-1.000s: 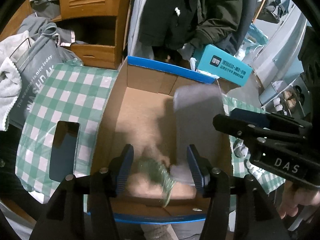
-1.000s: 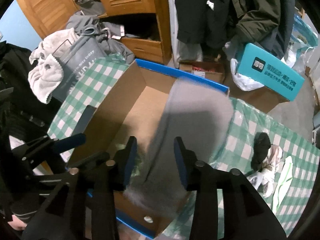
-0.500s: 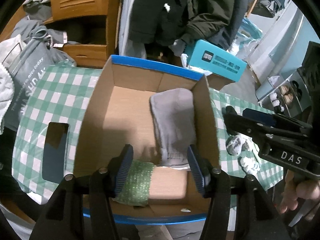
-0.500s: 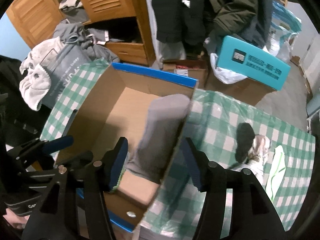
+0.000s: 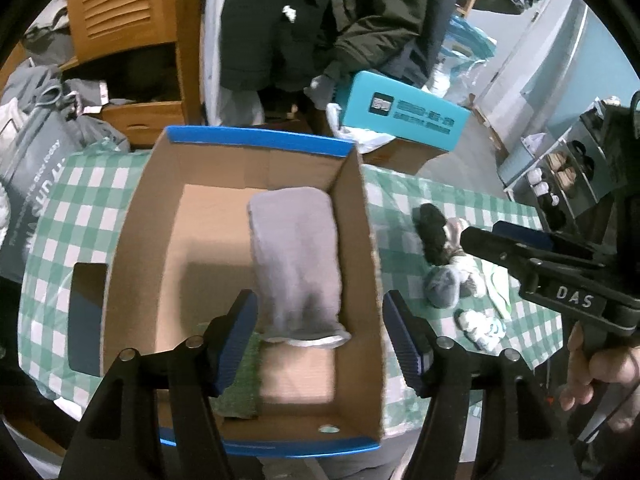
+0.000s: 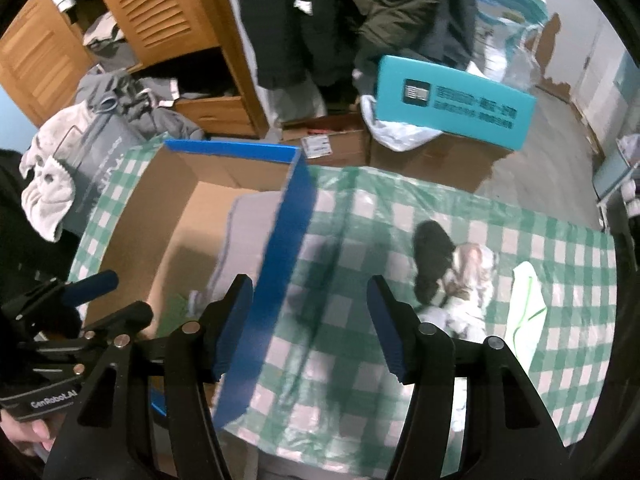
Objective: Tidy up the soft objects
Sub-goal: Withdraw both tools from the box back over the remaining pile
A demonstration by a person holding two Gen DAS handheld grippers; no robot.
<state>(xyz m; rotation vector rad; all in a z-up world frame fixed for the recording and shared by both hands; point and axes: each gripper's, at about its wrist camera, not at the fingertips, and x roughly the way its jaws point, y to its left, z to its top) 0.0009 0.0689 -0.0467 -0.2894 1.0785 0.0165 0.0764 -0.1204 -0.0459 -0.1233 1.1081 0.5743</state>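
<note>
A cardboard box (image 5: 256, 140) with a blue rim stands on the green-checked table. Inside it lie a grey sock-like cloth (image 5: 296, 264) and a green cloth (image 5: 240, 380). My left gripper (image 5: 320, 336) hangs over the box's near end. Its jaws are opening and its pads touch nothing. My right gripper (image 6: 310, 328) is open and empty, straddling the box's blue side wall (image 6: 284, 248) and the tablecloth. To its right lie a black sock (image 6: 432, 256), a brown-and-white patterned piece (image 6: 472, 272) and a white-green cloth (image 6: 524, 312).
A grey balled sock (image 5: 442, 286) and small white socks (image 5: 482, 328) also lie on the tablecloth (image 6: 400, 216). Behind the table are a teal box (image 5: 400, 116), a wooden louvred cabinet (image 6: 160, 12), hanging dark coats (image 5: 320, 20) and a grey bag (image 5: 28, 184).
The grey cloth left the right gripper's fingers and now lies flat in the box; the green cloth lies still beside it. Both grippers widened and moved right, the right one over the tablecloth.
</note>
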